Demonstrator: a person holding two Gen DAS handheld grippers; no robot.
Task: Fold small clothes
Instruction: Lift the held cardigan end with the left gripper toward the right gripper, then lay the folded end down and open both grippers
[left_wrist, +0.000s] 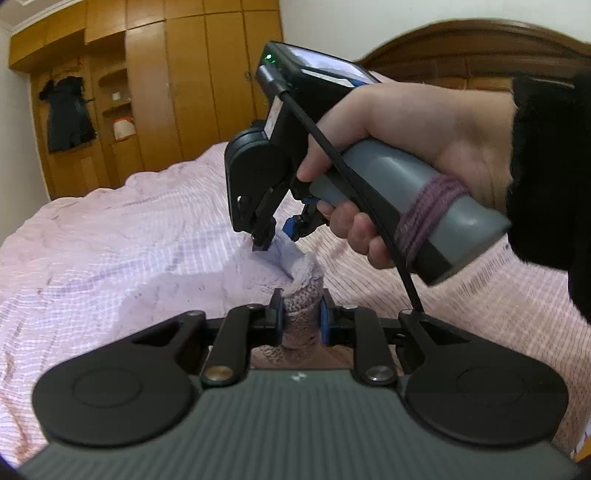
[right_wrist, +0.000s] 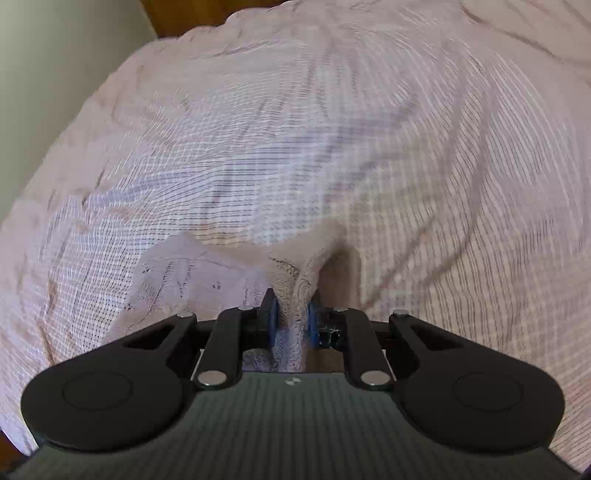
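A: How far along?

B: Mid-fold, I'd judge. The left gripper (left_wrist: 301, 314) is clamped on the knit garment (left_wrist: 303, 295); the right gripper (left_wrist: 275, 236) pinches its pale end just ahead, over the bedspread (left_wrist: 110, 240). Nothing lies folded yet.

A: Any difference between views?

B: Left shows the hand (left_wrist: 406, 147) and wardrobe (left_wrist: 166, 74); right shows only cloth between its jaws.
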